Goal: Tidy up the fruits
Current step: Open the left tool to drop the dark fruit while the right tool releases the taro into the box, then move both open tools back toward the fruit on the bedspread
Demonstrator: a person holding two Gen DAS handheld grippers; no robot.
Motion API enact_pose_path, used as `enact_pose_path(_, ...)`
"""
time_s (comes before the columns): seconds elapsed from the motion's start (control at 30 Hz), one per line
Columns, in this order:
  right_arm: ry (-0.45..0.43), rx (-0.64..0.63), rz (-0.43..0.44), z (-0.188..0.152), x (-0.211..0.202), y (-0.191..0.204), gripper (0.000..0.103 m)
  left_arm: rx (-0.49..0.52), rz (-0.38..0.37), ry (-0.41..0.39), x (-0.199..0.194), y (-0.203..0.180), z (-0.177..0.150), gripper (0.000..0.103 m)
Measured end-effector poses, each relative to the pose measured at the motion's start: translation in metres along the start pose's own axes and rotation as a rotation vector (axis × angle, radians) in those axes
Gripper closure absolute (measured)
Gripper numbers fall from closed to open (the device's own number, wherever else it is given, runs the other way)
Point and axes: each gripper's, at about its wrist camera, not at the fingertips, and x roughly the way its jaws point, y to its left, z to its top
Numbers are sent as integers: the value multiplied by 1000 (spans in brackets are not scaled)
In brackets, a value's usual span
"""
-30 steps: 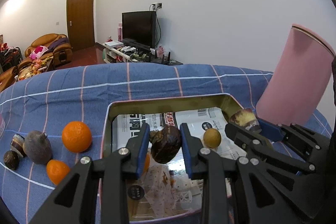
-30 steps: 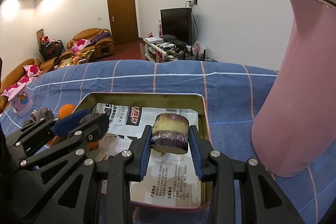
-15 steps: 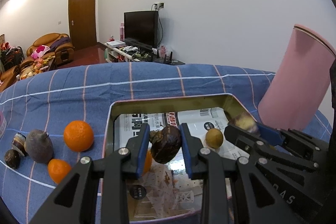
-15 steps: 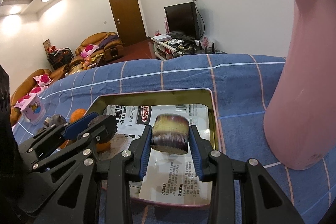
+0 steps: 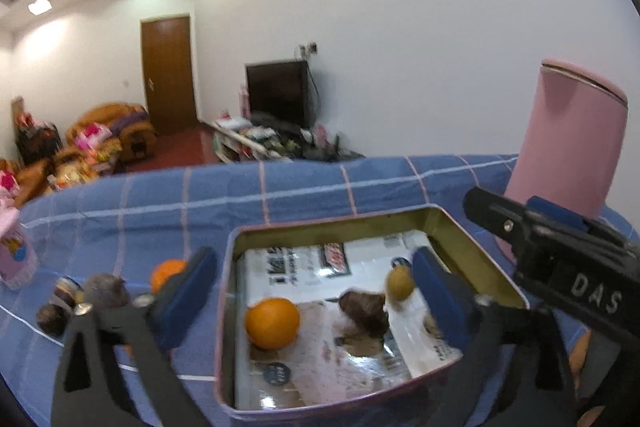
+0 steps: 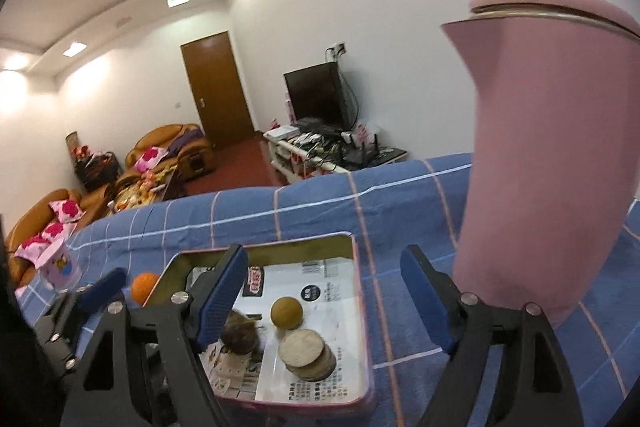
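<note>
Blue checked cloth (image 5: 304,195) (image 6: 400,203): covers the whole work surface; everything listed below is placed relative to the tin tray upon it.

Pink jug (image 5: 568,155) (image 6: 552,155): tall, upright, stands on the cloth to the right of the tray, near its far right corner.

Tin tray (image 5: 468,239) (image 6: 362,291): rectangular, shallow, gold inside, lined with printed paper; sits at the middle of the cloth.

Left gripper (image 5: 316,303): blue-padded tongs spread wide and empty, poised over the tray's near edge; left finger (image 5: 184,291) outside the tray's left wall, right finger above its right half.

Right gripper (image 6: 326,299): tongs likewise spread wide and empty, over the tray's right wall; left finger above the tray, right finger (image 6: 424,303) over the cloth between tray and jug.

Orange (image 5: 272,323): inside the tray, left half, resting on the paper.

Dark brown fruit (image 5: 366,311) (image 6: 240,337): inside the tray, centre, just right of the orange.

Cut round piece (image 6: 306,351): pale flat face up, dark rind, inside the tray near its right wall, towards the near side.

Small yellow-brown fruit (image 5: 399,283) (image 6: 286,313): inside the tray, just behind the cut piece.

Second orange (image 5: 166,273) (image 6: 144,287): on the cloth just left of the tray.

Grey-brown fruit (image 5: 105,293), with two small dark pieces (image 5: 52,317) beside it: on the cloth farther left of the tray; blurred.
</note>
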Motion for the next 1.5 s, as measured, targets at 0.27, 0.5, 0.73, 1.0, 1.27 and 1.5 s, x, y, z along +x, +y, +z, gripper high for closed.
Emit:
enact_pose_path(0.27,-19,-5,-89,-3,-2,-3,23,-37,61,-9,-5,22,4,0)
enact_pose_path(0.5,-143,-81,-174,-13,-19,7,19,-40,112,-17,-15,42,-3,0)
enact_pose_path(0.73,-124,-60,-188,-18,-24,11,19,-34,162,-29,-27,59,-12,0)
enact_pose_path(1.0,-135,-48,-193,-30,-42,25,19,-41,159,-29,-36,76,-18,0)
enact_pose_path(1.27,-123,-39,-196,-38,-49,47,19,-52,158,-1,-40,95,-23,0)
enact_pose_path(1.5,-87,4,-139,-47,-49,72,19,-79,155,39,-39,130,-29,0)
